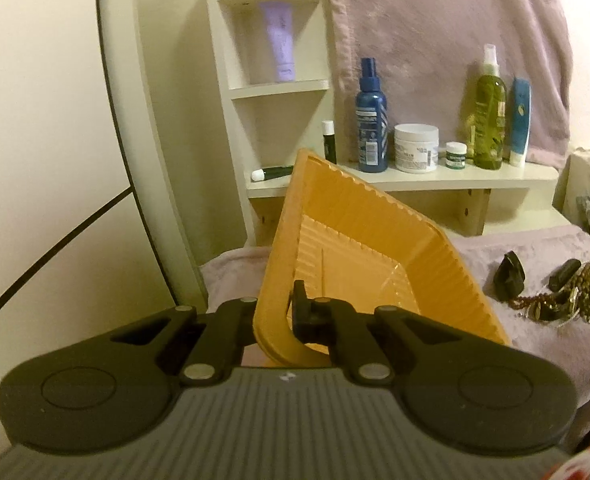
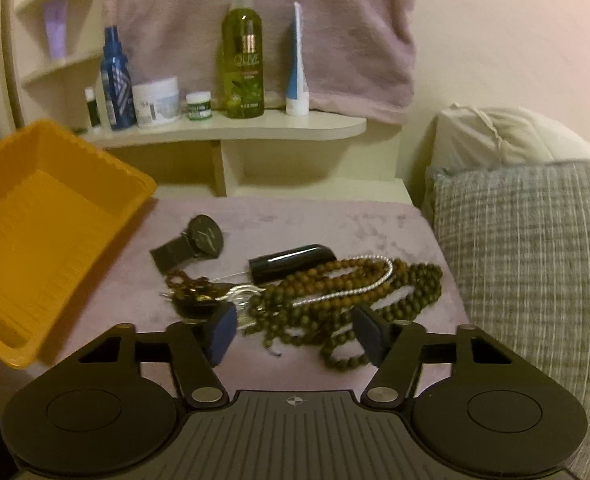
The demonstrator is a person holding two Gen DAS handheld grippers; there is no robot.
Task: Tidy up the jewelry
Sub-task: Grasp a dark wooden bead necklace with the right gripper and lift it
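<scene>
An orange ribbed plastic tray (image 1: 355, 240) is lifted and tilted above the mauve cloth, and my left gripper (image 1: 275, 312) is shut on its near rim. In the right wrist view the same tray (image 2: 35, 220) hangs at the left. A heap of brown and green bead necklaces (image 2: 355, 280) lies on the cloth with a silver chain (image 2: 347, 286), a black tube (image 2: 291, 260) and a black watch (image 2: 205, 236). My right gripper (image 2: 295, 330) hovers low over the near side of the beads, its jaws apart with bead strands between the blue pads (image 2: 223, 328). No pad visibly presses on them.
A cream shelf (image 2: 295, 126) behind the cloth carries a blue spray bottle (image 2: 115, 80), a white jar (image 2: 157, 102), a green bottle (image 2: 243, 60) and a white-blue tube (image 2: 297, 68). A grey plaid pillow (image 2: 535, 248) borders the cloth on the right. A mauve towel hangs on the wall.
</scene>
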